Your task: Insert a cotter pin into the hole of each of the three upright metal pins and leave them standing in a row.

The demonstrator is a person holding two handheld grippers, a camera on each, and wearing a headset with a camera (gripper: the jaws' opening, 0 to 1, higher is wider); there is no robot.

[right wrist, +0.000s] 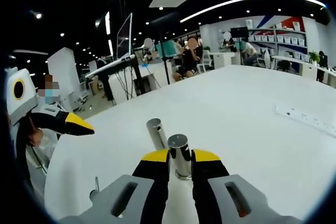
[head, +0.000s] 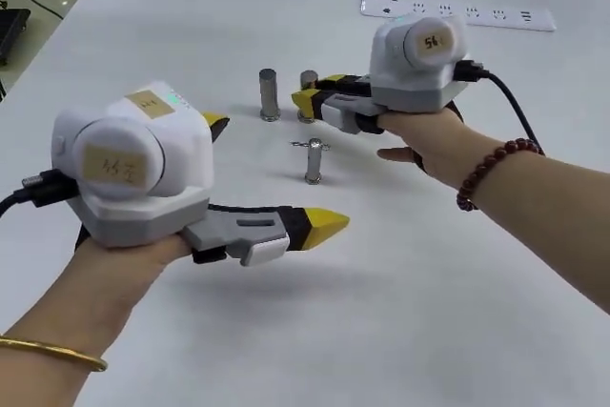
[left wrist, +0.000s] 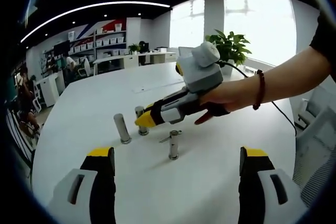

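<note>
right tongs (right wrist: 180,157) squeezing an upright metal pin (right wrist: 178,148) between the tips, left tongs (left wrist: 177,153) hanging wide open, well apart from it

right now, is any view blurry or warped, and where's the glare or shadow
Head view: sharp, even light, a faint shadow on the table under the left gripper. Left gripper view: fisheye bowing, windows blown out bright. Right gripper view: strong fisheye curve, dark ceiling, a highlight on the metal pin between the right gripper's jaws.
</note>
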